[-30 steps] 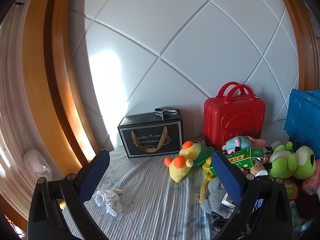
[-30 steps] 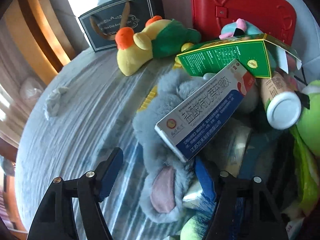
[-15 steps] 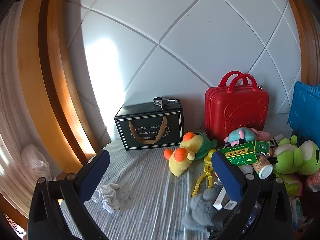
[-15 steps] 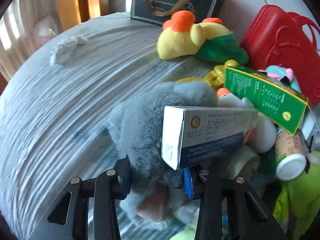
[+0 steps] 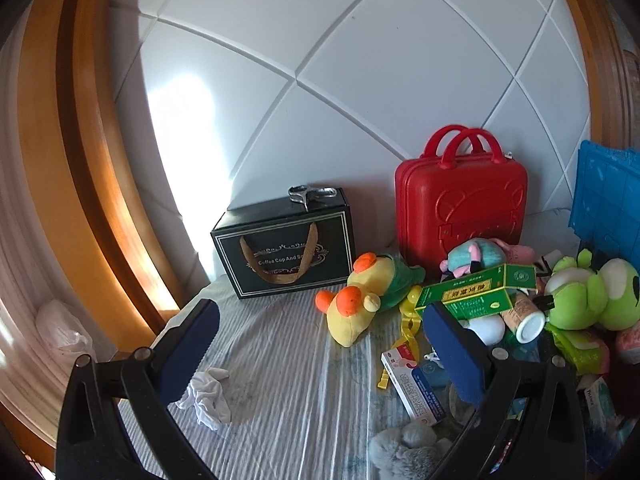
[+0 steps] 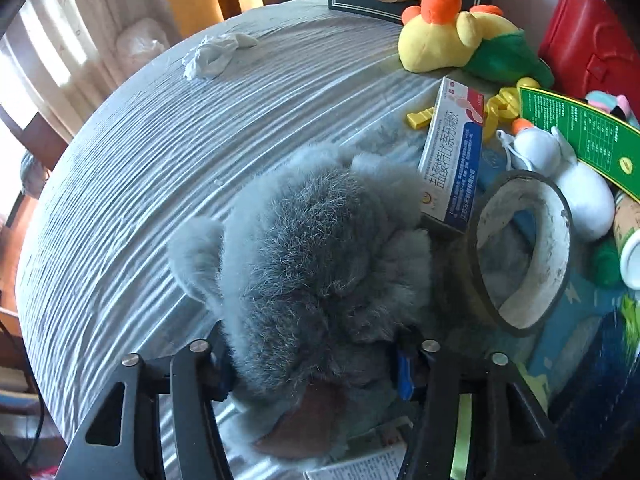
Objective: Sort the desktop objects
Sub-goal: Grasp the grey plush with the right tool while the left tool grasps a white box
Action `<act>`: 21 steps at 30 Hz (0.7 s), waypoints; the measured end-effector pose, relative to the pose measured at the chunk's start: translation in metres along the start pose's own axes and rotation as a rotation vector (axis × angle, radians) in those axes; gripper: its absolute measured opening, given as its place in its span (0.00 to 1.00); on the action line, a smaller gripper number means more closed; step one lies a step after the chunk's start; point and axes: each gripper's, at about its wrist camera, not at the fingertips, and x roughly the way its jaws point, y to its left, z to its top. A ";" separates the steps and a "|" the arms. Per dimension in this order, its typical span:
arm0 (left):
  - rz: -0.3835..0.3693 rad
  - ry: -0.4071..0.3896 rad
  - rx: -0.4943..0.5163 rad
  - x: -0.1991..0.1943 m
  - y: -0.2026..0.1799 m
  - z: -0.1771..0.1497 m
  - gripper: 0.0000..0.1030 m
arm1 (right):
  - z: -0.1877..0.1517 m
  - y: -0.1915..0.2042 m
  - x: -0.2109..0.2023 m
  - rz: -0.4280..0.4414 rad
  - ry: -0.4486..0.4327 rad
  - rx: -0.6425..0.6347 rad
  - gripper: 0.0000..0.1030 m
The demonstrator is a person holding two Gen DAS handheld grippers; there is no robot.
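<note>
now the right gripper was closed on the grey plush toy; its jaws had just been working, closing in and then easing slightly wider, with the fur pressed between both pads. a second earlier the toy had lain in the heap with the blue-and-white medicine box resting on it; the box had since slid off and lay flat on the striped cloth just behind the toy. judged from this, the toy was secured and ready for transfer to its sorting place, which no view showed.

the left gripper stood wide open and held nothing.

largest to smallest around the toy: the red case and black gift box stood well behind it against the wall; the yellow duck plush lay in front of the gift box; a tape roll leaned just beside the toy; a crumpled white tissue lay well apart. the tape roll and medicine box crowded the toy and could be dragged along on lifting.
</note>
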 end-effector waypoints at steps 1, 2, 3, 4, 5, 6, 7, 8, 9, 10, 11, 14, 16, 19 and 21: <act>-0.008 0.027 0.002 0.010 -0.003 -0.006 1.00 | -0.002 -0.002 -0.001 0.008 -0.005 0.006 0.44; -0.022 0.059 -0.002 0.022 -0.006 -0.013 1.00 | -0.003 -0.002 -0.007 0.017 -0.012 0.007 0.43; -0.029 0.089 -0.010 0.033 -0.009 -0.020 1.00 | -0.006 -0.006 -0.017 0.033 -0.026 0.021 0.42; -0.033 0.116 -0.020 0.044 -0.011 -0.028 1.00 | -0.010 -0.013 -0.032 0.056 -0.046 0.046 0.42; -0.048 0.149 -0.036 0.057 -0.014 -0.036 1.00 | -0.012 -0.018 -0.045 0.063 -0.062 0.058 0.42; -0.067 0.183 -0.052 0.069 -0.018 -0.043 1.00 | -0.018 -0.026 -0.065 0.059 -0.091 0.071 0.42; -0.082 0.214 -0.064 0.082 -0.024 -0.050 1.00 | -0.024 -0.034 -0.082 0.050 -0.114 0.080 0.42; -0.090 0.247 -0.072 0.097 -0.030 -0.056 1.00 | -0.032 -0.044 -0.101 0.037 -0.136 0.092 0.42; -0.088 0.274 -0.076 0.110 -0.037 -0.063 1.00 | -0.037 -0.050 -0.116 0.024 -0.158 0.107 0.42; -0.091 0.299 -0.077 0.123 -0.045 -0.068 1.00 | -0.040 -0.056 -0.125 0.017 -0.172 0.123 0.42; -0.098 0.320 -0.080 0.136 -0.052 -0.074 1.00 | -0.045 -0.063 -0.136 0.012 -0.187 0.142 0.42; -0.092 0.404 -0.088 0.169 -0.072 -0.092 0.88 | -0.059 -0.082 -0.159 -0.012 -0.230 0.191 0.42; -0.108 0.456 -0.114 0.183 -0.079 -0.104 0.82 | -0.066 -0.093 -0.171 -0.010 -0.251 0.216 0.42; -0.121 0.449 -0.166 0.188 -0.078 -0.112 0.81 | -0.070 -0.101 -0.177 -0.007 -0.269 0.241 0.42; -0.141 0.458 -0.175 0.191 -0.079 -0.111 0.81 | -0.069 -0.105 -0.177 -0.001 -0.281 0.252 0.42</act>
